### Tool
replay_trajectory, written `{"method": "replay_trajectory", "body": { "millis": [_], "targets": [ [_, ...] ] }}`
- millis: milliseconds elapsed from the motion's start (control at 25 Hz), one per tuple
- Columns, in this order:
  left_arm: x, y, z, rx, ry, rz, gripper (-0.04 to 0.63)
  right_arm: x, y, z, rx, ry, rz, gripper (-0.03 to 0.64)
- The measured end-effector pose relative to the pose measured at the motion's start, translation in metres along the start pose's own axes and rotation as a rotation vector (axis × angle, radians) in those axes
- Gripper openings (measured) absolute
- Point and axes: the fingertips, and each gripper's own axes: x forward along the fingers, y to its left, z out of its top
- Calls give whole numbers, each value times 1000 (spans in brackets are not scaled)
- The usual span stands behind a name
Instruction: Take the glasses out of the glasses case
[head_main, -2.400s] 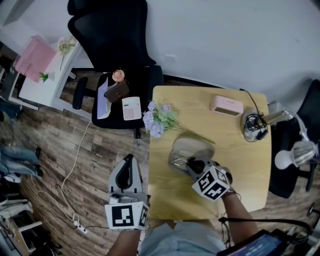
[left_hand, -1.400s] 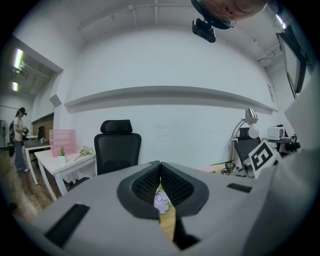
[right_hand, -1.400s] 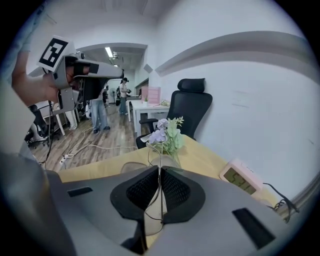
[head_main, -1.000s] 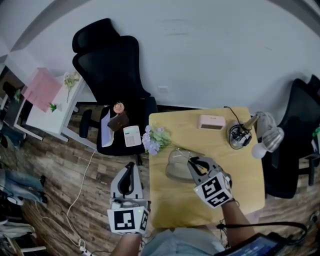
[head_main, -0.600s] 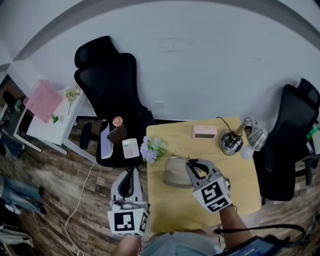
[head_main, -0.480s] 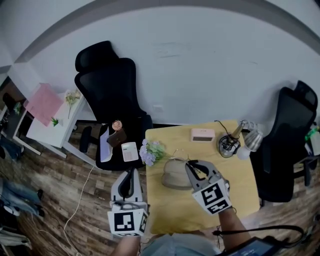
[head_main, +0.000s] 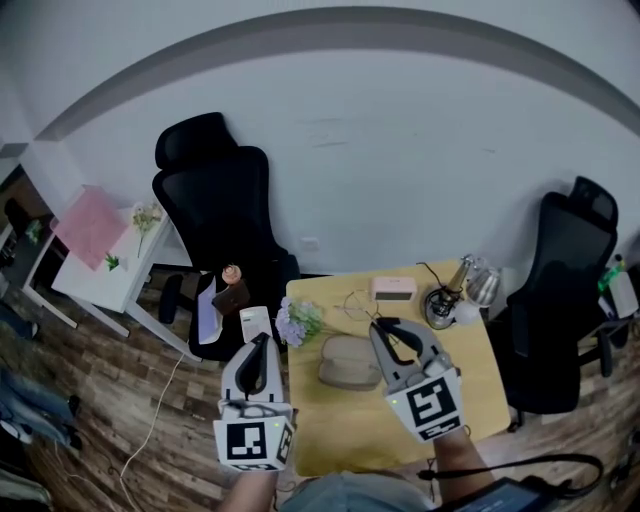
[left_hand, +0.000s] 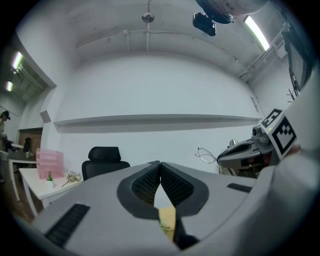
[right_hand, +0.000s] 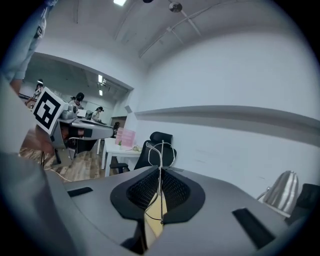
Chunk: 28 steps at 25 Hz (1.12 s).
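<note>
My right gripper (head_main: 378, 322) is shut on a thin wire-framed pair of glasses (head_main: 356, 303), held in the air above the table. In the right gripper view the frame (right_hand: 161, 150) is pinched between the pads and sticks up past the tips. Below it the beige glasses case (head_main: 348, 362) lies on the yellow wooden table (head_main: 470, 385). To the left of the table, my left gripper (head_main: 262, 340) hangs with its jaws shut and nothing in them. Its own view shows the tips (left_hand: 160, 164) together, with the right gripper (left_hand: 245, 152) and glasses (left_hand: 205, 156) off to the right.
A bunch of pale flowers (head_main: 298, 322) lies at the table's left edge. A pink box (head_main: 394, 288) and a desk lamp (head_main: 460, 295) stand at its back. Black office chairs stand at the left (head_main: 225, 200) and right (head_main: 560, 290); a white side table (head_main: 90, 240) is far left.
Both grippers have risen. The right one has carried the glasses up and away from the case, which stays on the table. The table now looks smaller and farther below.
</note>
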Motion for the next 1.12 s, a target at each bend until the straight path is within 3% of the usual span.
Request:
{"method": "replay_trajectory", "body": {
  "millis": [560,1120],
  "targets": [
    [1,-8,48,13,-116,-27,6,-44,-27,84,-44,-218,-147,34],
    [5,-18,75,3,-169,-49,6,-58,-41,90,-22,-263,-212,34]
  ]
}}
